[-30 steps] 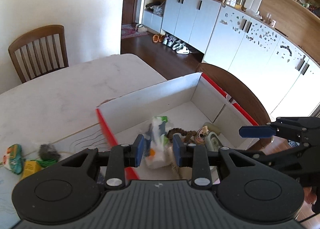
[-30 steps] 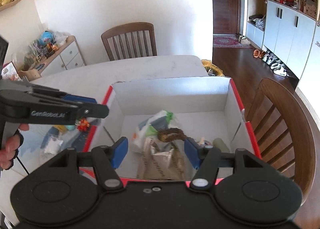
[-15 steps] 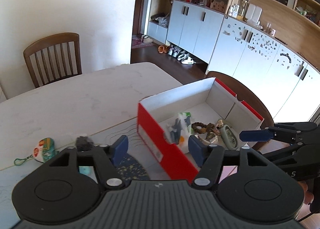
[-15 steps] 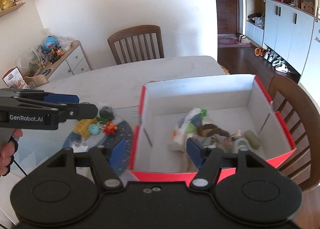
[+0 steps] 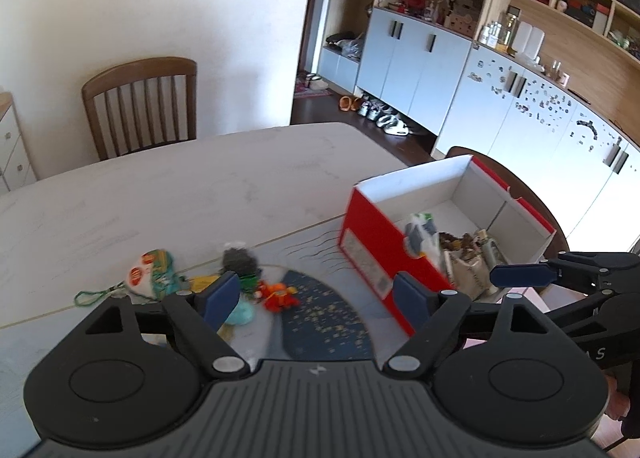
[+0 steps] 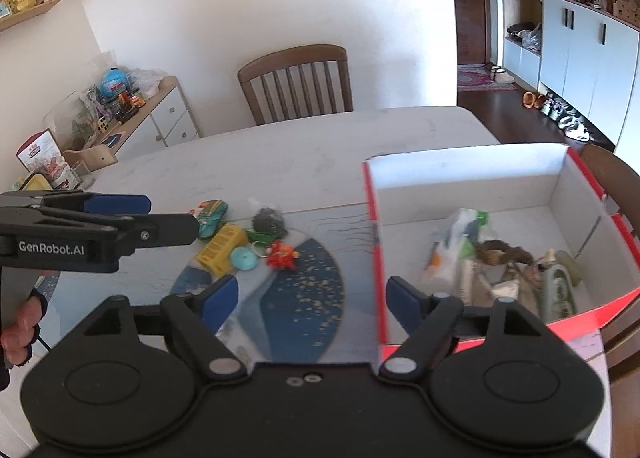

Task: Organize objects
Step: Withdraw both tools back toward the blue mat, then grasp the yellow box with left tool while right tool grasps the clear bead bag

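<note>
A red box with white inside [image 5: 376, 246] [image 6: 460, 174] stands on the table's right side. It holds a white-green packet [image 6: 456, 242], a brown ring and other bits. To its left, several small things lie by a blue mat [image 6: 312, 290]: a red-orange toy [image 5: 278, 294] [image 6: 282, 256], a teal disc [image 6: 244, 258], a yellow box [image 6: 222, 248], a dark grey bundle [image 5: 238, 258] and a green pouch [image 5: 154, 272]. My left gripper [image 5: 316, 298] hovers over the toy and mat, jaws opening, nothing between them. My right gripper [image 6: 312, 298] hovers over the mat beside the box, jaws opening and empty too.
The pale marble table [image 5: 160, 194] stretches back to a wooden chair [image 6: 296, 82]. A second chair [image 6: 612, 174] stands behind the box. A low cabinet with toys [image 6: 132, 110] is at the left and white cupboards [image 5: 520, 114] at the right. A hand [image 6: 20, 330] holds the left gripper.
Both grippers have drawn away from above the box's contents to the left, over the mat and loose items. Both pairs of jaws have widened; the left was narrow around the white-green packet before.
</note>
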`<state>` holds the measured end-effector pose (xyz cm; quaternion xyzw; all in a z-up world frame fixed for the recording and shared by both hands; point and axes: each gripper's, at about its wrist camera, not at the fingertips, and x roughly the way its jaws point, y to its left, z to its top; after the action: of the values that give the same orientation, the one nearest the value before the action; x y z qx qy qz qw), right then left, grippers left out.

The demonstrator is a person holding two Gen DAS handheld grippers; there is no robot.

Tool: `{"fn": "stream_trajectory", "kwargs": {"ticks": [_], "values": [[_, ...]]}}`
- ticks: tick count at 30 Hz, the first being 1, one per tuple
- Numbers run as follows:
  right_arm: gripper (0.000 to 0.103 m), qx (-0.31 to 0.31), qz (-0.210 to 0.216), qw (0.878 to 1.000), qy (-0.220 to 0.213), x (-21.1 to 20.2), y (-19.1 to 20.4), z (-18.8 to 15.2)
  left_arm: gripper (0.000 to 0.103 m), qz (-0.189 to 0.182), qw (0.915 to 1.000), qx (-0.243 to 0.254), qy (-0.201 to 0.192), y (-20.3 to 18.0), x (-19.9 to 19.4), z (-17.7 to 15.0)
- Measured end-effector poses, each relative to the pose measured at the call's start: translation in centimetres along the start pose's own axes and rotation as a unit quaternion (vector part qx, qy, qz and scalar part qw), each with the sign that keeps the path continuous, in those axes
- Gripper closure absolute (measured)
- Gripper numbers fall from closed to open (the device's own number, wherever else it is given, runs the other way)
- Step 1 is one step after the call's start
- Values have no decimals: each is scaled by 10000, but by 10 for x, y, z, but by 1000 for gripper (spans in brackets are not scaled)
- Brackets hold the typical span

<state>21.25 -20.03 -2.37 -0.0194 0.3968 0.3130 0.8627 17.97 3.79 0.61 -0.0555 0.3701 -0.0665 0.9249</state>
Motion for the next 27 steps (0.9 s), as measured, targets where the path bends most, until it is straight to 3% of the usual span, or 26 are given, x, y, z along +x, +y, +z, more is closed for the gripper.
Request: {"fn": "stream_trajectory", "kwargs": {"ticks": [6, 14, 22, 27], "values": [[9, -114, -21, 9999, -13, 10, 24, 0, 15, 199, 9997, -175, -2, 30, -4, -10], [7, -319, 20, 9995, 84, 28, 48, 1, 1, 544, 9980, -274, -162, 67, -1, -20], [7, -586, 151, 9976, 344, 54, 71, -8, 0, 683, 9962, -542, 11, 101, 27, -35], [7, -729, 218, 9956, 548, 75, 84, -17, 0, 761, 9959, -459, 140, 114, 51, -45]]}}
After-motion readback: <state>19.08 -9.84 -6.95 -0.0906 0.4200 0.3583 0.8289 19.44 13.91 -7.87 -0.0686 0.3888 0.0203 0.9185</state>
